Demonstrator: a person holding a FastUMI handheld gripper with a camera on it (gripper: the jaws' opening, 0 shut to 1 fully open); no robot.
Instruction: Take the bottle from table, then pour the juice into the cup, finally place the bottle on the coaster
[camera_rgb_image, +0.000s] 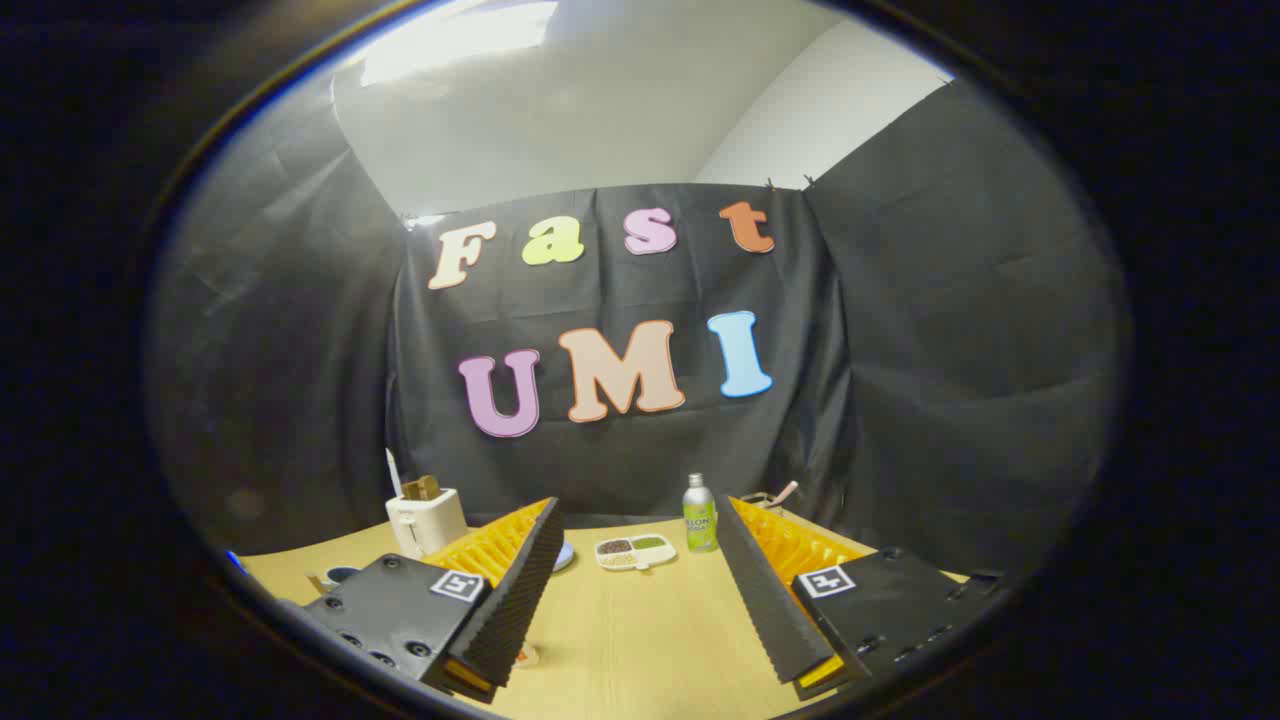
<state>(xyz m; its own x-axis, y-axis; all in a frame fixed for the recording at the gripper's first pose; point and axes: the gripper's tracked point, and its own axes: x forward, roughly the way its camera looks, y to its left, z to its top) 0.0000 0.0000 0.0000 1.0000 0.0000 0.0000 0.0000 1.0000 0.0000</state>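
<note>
1. Right, the tongs (640, 560) hang over the wooden surface (640, 640) with the two fingers spread wide, and there is nothing between them.
2. The bottle (700, 515) stands upright at the far side of the surface, beyond the fingertips and close to the tip of the right-hand finger, well apart from the grip.
3. Just beside it sits a small white dish (635, 551) with divided portions, roughly on the midline between the fingers.
4. Further left stands a white toaster (425, 518), and a blue round thing (563, 556) peeks out behind the left finger; it could be the coaster, but I cannot tell. The cup is not something I can pick out with certainty.
5. My read: this is the very first step, the reach for the bottle, with no pouring or placing done.
6. Next move calls for going forward and slightly right, so the bottle's body lands between the fingers, clear of the dish, before closing.
</note>
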